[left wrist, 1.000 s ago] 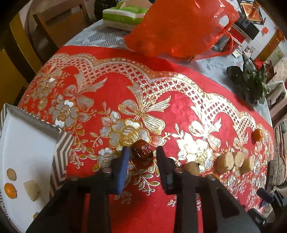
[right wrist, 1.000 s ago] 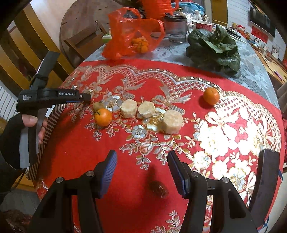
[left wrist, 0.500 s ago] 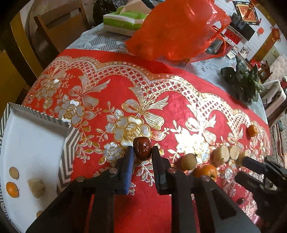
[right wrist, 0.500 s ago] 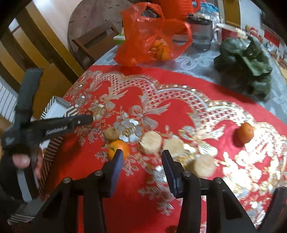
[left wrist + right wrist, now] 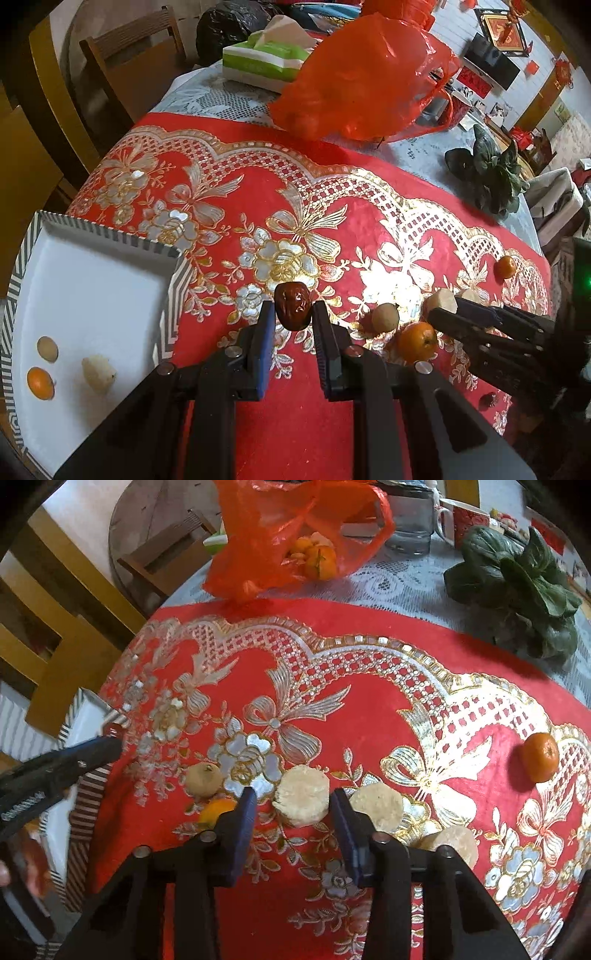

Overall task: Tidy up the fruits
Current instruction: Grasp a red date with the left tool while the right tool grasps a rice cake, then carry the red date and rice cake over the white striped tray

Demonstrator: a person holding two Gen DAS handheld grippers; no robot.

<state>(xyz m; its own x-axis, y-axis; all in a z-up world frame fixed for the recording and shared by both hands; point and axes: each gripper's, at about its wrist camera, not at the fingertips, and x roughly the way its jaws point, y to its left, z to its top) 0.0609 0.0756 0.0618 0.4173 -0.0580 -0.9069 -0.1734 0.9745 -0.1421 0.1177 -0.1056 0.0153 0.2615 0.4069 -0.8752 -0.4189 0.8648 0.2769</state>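
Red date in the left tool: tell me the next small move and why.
Probably carry the red date left, over the tray, then release. The left tool is shut on it, and the tray already holds an orange and pale pieces, with bare white floor beside them.

A tissue box [image 5: 266,62] sits at twelve o'clock, leafy greens [image 5: 517,587] at two o'clock, a glass jar [image 5: 408,524] and mug [image 5: 463,520] behind, wooden chairs [image 5: 129,62] at ten o'clock.
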